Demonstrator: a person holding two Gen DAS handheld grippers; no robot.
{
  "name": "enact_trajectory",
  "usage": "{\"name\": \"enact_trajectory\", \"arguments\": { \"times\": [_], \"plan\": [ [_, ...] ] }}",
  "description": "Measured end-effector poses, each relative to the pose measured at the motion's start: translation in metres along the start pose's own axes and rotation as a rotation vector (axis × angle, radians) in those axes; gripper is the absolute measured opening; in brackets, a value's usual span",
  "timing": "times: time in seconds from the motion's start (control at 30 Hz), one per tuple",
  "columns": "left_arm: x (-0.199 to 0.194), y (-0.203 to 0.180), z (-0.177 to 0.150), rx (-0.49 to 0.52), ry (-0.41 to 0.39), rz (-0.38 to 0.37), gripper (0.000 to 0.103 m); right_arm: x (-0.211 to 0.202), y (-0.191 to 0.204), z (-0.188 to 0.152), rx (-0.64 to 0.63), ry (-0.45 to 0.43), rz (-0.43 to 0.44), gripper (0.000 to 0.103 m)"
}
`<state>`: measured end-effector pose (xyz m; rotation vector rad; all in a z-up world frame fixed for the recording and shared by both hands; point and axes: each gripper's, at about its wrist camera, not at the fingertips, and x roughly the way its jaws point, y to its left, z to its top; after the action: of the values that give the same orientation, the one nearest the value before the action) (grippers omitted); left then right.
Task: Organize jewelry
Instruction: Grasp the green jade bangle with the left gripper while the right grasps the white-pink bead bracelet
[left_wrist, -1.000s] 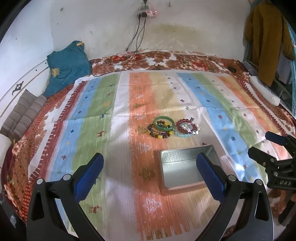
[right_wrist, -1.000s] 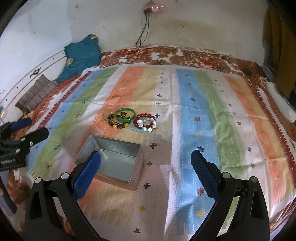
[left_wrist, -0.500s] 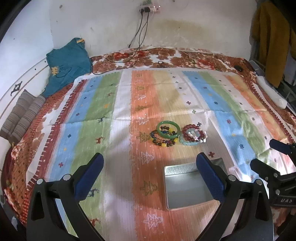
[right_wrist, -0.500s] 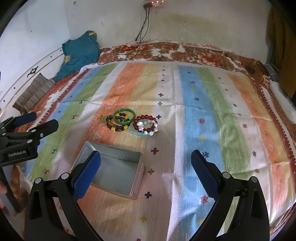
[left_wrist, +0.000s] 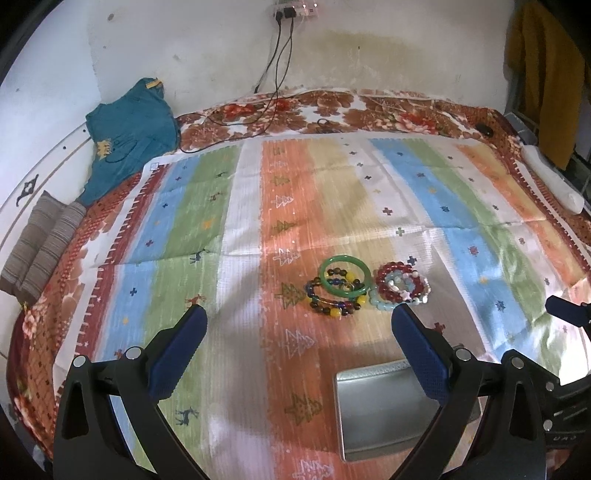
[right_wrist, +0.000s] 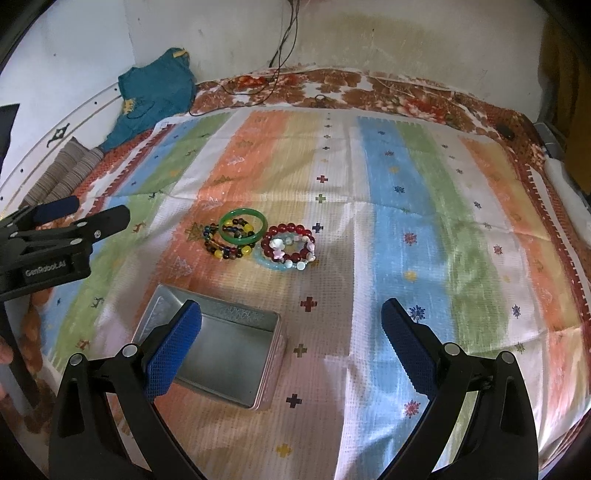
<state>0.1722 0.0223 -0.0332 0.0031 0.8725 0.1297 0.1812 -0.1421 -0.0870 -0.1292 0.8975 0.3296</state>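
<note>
The left gripper hangs above a bed covered with a striped cloth, its blue-padded fingers spread wide with nothing between them. The right gripper is spread just as wide and is likewise empty.

Ahead of the left gripper, a little toward its right finger, lies a cluster of bracelets. A green bangle rests partly on a dark beaded bracelet with yellow beads. Just right of these, a red beaded bracelet lies stacked on a pale blue beaded bracelet, with some white and pink pieces on top.

An open metal tin sits on the cloth nearer than the jewelry, below the left gripper's right finger, which partly covers it. The tin's visible interior is bare.

From the right wrist view, the tin lies beside and behind the right gripper's left finger, and the bracelets are farther ahead and to the left, the green bangle next to the red beaded bracelet. The left gripper appears at the far left edge of this view.

A teal garment lies at the far left corner of the bed.
</note>
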Motion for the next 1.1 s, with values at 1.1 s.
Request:
{"name": "enact_trajectory", "arguments": {
  "times": [1.1],
  "plan": [
    [0.105,0.016,0.025,-0.033,0.153,-0.041,0.097,0.082,-0.016,0.039,0.034,0.119,0.004,0.099]
  ]
}}
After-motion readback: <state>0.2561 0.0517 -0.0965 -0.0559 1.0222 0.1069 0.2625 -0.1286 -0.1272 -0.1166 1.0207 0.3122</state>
